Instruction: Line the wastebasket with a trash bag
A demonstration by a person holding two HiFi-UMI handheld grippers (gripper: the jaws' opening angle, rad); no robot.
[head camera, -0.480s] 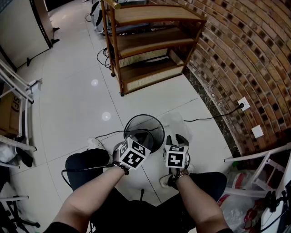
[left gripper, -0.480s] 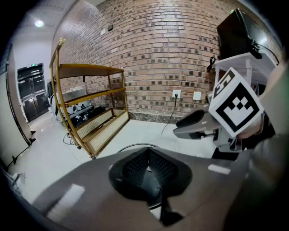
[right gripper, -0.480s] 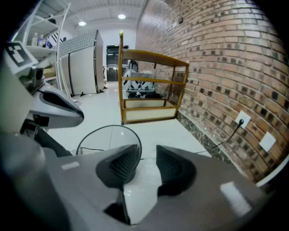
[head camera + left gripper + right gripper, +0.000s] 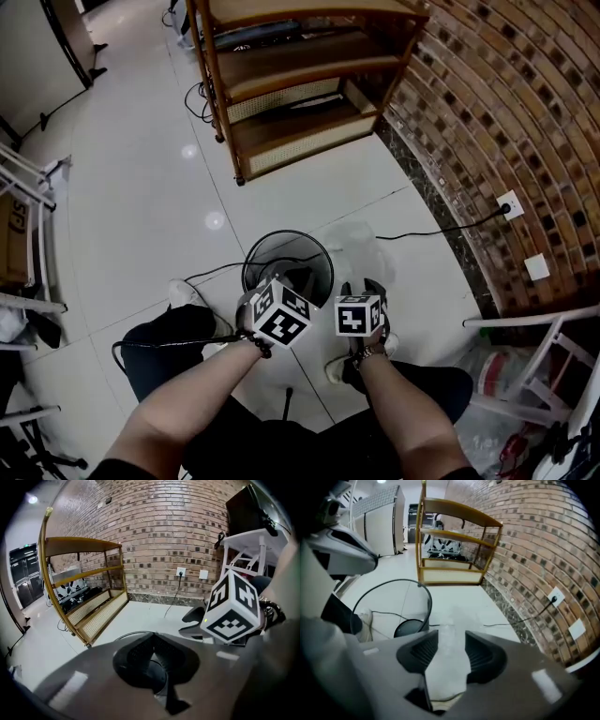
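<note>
The wastebasket (image 4: 265, 255), a black mesh one, is standing upright on the white tiled floor (image 4: 141, 169). Its top is facing up and its dark bottom is showing through; it is not yet lined.

The trash bag (image 4: 446, 660), thin and see-through, is outside the wastebasket, trailing over the floor just to its right. The right tongs (image 4: 451, 637) are gripping it, with a bunched strip of it filling the gap between the jaws. The left tongs (image 4: 153, 637) are closed on nothing and hovering at the near rim of the wastebasket, just beside the right tongs.

A thin black cable (image 4: 211, 274) is running along the floor from the left of the wastebasket and passing close by its base. A white shoe (image 4: 187, 292) is resting near the wastebasket's near-left side.

Beyond the wastebasket and well apart from it, a wooden shelf (image 4: 300, 84) with woven panels is standing on the floor. To the right of the wastebasket a brick wall (image 4: 506, 112) is rising. A black cord (image 4: 422, 232) is coming from a wall socket (image 4: 509, 203) across the tiles toward the bag's far side. Farther right, near the wall, a white frame (image 4: 525, 323) is standing over some plastic bags (image 4: 487, 375).
</note>
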